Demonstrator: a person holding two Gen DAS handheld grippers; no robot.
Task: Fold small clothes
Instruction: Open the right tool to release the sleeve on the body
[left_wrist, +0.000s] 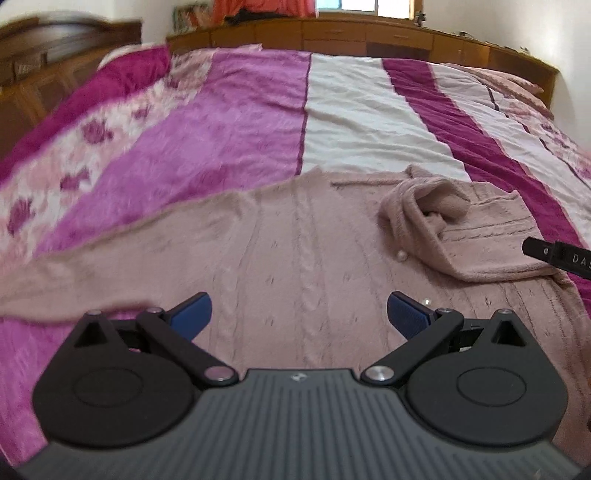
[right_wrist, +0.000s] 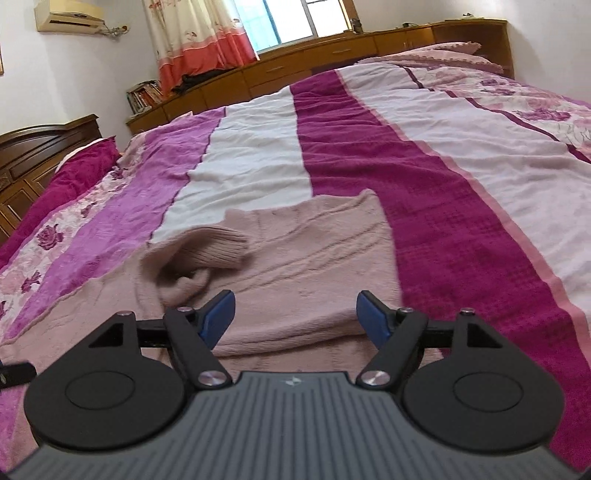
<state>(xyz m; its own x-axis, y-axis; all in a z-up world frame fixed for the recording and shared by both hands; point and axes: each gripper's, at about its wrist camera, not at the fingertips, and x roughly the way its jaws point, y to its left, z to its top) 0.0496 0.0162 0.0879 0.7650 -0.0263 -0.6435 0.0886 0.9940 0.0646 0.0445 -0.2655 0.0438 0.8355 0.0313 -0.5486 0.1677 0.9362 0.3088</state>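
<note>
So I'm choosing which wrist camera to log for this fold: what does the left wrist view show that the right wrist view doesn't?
Only the left wrist view shows the sweater's long left sleeve stretched out over the bedspread, and the white pearl buttons by the collar. Only the right wrist view shows the air conditioner on the wall, the books on the wooden ledge, and the ribbed cuff lying folded onto the sweater's body. Both show the pink knit sweater on the striped bedspread, the orange curtain, and an open, empty gripper: left gripper, right gripper.
</note>
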